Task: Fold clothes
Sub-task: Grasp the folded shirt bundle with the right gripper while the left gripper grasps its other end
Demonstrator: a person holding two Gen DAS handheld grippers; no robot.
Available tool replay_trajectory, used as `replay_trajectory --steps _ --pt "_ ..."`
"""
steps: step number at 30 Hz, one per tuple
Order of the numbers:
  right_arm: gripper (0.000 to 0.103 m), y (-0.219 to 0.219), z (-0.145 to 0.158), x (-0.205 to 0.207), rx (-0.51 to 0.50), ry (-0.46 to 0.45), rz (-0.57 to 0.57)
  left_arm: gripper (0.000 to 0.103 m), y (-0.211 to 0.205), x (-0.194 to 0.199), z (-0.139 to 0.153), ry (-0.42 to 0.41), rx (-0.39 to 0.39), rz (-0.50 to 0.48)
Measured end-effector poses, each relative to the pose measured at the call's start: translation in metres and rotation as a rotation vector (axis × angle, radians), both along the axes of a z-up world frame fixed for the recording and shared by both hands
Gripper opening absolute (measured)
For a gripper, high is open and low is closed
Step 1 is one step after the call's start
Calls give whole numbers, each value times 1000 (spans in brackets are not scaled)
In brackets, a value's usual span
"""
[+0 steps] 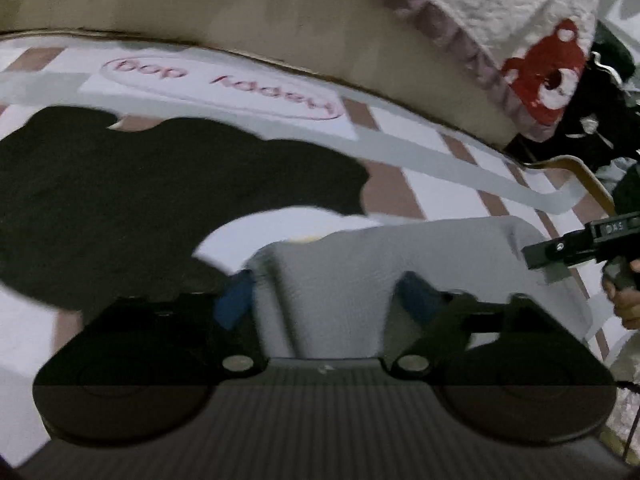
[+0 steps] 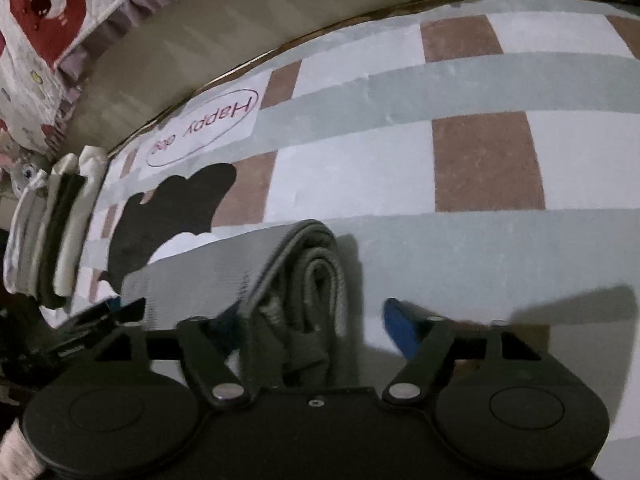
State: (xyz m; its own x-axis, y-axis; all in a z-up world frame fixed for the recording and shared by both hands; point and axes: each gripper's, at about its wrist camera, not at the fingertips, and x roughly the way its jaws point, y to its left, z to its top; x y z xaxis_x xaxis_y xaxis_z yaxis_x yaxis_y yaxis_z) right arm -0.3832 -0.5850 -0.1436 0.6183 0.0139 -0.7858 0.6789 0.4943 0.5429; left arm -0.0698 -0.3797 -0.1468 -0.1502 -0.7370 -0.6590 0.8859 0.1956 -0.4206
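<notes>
- We judged the folded grey garment (image 2: 280, 276) soft, light and limp; its thick rolled edge looked the surest place to take hold.
- It lay on the checked bed sheet (image 2: 400, 168), between the spread pads of both tools.
- Left hand-held gripper (image 1: 324, 292): jaws wide, pinching nothing.
- Right hand-held gripper (image 2: 308, 320): jaws wide, straddling the fold, not pressing.

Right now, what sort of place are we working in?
Likely a bedroom: the grey garment lies on a checked bedsheet, with a bear-print quilt beside it and a stack of folded clothes.
</notes>
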Motion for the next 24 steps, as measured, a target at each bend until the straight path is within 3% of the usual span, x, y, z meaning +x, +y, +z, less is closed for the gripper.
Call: replay_trajectory --steps 2,4,6,7,8,10,13,16,18,20,24 --pt "90 0 -3 5 3 -16 21 103 -5 -9 0 -24 4 8" --pt "87 4 -5 13 38 -49 92 97 -4 -19 3 -95 20 -1" --pt "81 13 -3 22 -3 -36 162 33 -1 -24 9 -138 28 -33" --pt "61 17 -1 26 -22 -34 190 27 1 -23 13 -119 25 -47" --pt "49 16 1 24 -31 -45 189 25 4 -23 21 -126 14 -51" --pt "41 15 10 22 -67 -83 181 24 5 -28 38 -220 -40 -59" --pt "40 17 29 32 -202 -134 150 24 -14 -29 54 -318 -95 14" --pt "40 17 44 43 -328 -172 119 24 -40 -1 37 -200 -46 68" --pt "44 2 27 57 -326 -94 98 30 -52 13 21 -144 3 91" --pt "61 -14 8 63 -284 -49 70 39 -53 18 17 -130 23 107" --pt "67 -36 -2 49 -102 -103 -32 50 -45 30 8 -55 62 105"
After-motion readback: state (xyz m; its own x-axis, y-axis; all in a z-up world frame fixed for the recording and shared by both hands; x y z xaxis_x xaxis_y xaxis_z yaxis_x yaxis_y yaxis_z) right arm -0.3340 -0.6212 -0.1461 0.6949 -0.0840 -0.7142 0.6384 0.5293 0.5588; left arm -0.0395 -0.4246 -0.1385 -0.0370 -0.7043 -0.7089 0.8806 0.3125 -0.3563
